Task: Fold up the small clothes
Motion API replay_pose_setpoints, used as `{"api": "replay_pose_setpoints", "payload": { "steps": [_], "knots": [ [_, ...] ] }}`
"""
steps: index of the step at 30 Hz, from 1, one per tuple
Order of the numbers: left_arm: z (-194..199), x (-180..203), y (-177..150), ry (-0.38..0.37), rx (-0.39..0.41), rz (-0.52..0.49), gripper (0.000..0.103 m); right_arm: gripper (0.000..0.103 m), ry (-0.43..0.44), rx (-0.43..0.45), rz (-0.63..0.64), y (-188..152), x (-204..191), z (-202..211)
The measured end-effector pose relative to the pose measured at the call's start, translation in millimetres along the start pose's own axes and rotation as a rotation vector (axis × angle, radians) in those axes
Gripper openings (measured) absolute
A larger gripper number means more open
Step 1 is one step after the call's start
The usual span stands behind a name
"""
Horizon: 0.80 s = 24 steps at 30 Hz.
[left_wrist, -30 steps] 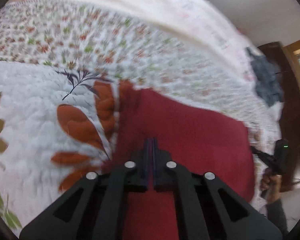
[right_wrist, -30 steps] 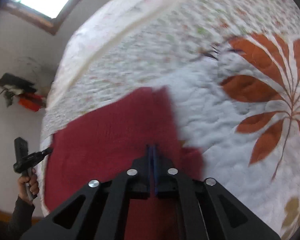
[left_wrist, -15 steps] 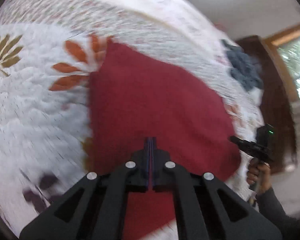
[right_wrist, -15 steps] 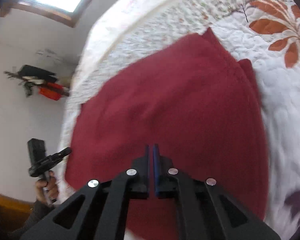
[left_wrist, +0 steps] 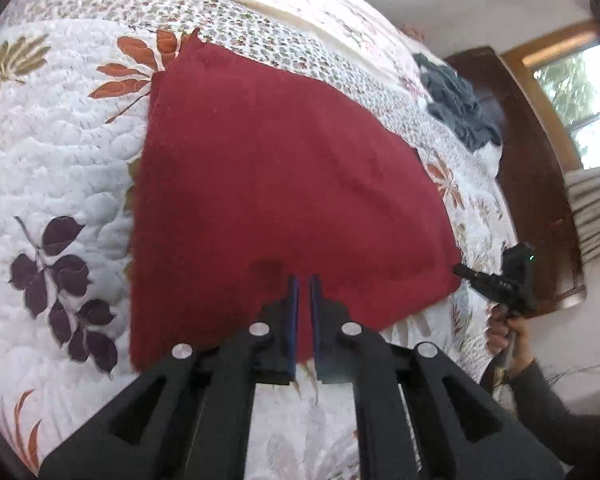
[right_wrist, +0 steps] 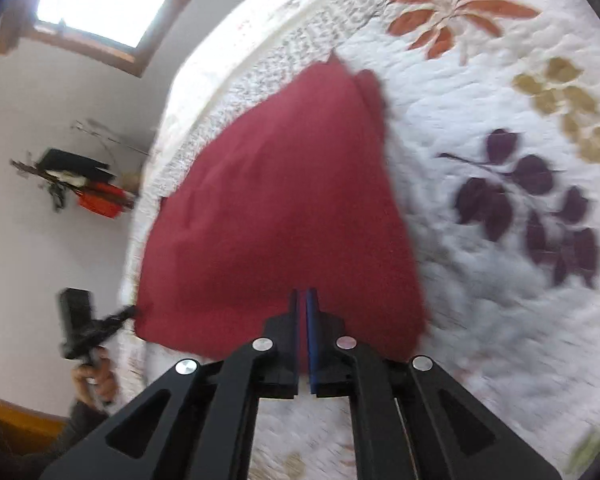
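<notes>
On a quilted floral bedspread (left_wrist: 56, 168), a dark red cloth (left_wrist: 276, 184) lies spread flat near the bed's edge.

Left gripper (left_wrist: 303, 284) hovers over the cloth's near hem, fingers slightly parted with a narrow gap, gripping nothing; right gripper (right_wrist: 302, 298) sits at the near hem too, blue pads almost together, and whether fabric is pinched cannot be told; a heap of dark blue-grey clothing (left_wrist: 458, 110) rests farther along the bed; a sleeved hand (left_wrist: 508, 330) holds the other handle.

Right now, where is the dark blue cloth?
In the left wrist view, the dark blue cloth lies far right on the bed, beyond the red cloth, beside the wooden board.
</notes>
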State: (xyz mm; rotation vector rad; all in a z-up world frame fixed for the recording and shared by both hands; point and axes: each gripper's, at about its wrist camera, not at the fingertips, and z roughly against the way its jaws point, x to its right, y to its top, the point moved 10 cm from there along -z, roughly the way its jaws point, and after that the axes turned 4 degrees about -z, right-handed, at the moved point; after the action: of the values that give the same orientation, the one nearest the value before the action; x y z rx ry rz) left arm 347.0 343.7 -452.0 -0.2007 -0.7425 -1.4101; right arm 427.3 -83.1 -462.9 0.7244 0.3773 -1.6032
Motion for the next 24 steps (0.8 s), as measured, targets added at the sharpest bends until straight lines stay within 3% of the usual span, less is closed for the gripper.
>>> {"api": "replay_pose_setpoints", "payload": {
  "steps": [3,6,8,9,10,11,13,14,18,24],
  "knots": [
    [-22.0,-34.7,-21.3,0.086,-0.099,0.052,0.001,0.000,-0.080,-0.042,-0.042,-8.5,37.6,-6.9],
    [-8.4,-42.6,-23.2,0.034,-0.079,0.126,0.002,0.004,-0.170,0.021,-0.021,0.8,36.6,13.5],
    [13.8,-41.0,-22.0,-0.014,-0.040,0.167,0.027,0.018,-0.250,0.059,0.055,-0.6,18.2,30.2],
    [21.9,-39.2,-20.4,-0.042,-0.020,0.186,0.045,0.022,-0.275,0.068,0.115,-5.1,3.4,35.1],
    [28.4,-36.1,-17.5,-0.057,-0.002,0.198,0.060,0.036,-0.310,0.072,0.185,-10.3,-12.6,37.1],
    [36.2,-36.1,-17.7,-0.055,0.015,0.205,0.065,0.051,-0.363,0.066,0.299,-22.8,-37.3,33.1],
    [52.4,-40.0,-14.4,-0.060,0.039,0.204,0.072,0.068,-0.432,0.041,0.517,-53.8,-83.5,14.1],
    [58.6,-42.0,-11.2,-0.082,0.046,0.213,0.073,0.071,-0.465,0.032,0.652,-75.5,-110.8,-0.9],
    [73.4,-54.9,6.2,-0.206,0.082,0.311,0.079,0.072,-0.545,0.066,1.069,-150.7,-188.3,-55.5],
    [55.0,-67.8,47.9,-0.301,0.064,0.359,0.080,0.072,-0.615,0.162,1.354,-193.9,-261.2,-130.7]
  ]
}}
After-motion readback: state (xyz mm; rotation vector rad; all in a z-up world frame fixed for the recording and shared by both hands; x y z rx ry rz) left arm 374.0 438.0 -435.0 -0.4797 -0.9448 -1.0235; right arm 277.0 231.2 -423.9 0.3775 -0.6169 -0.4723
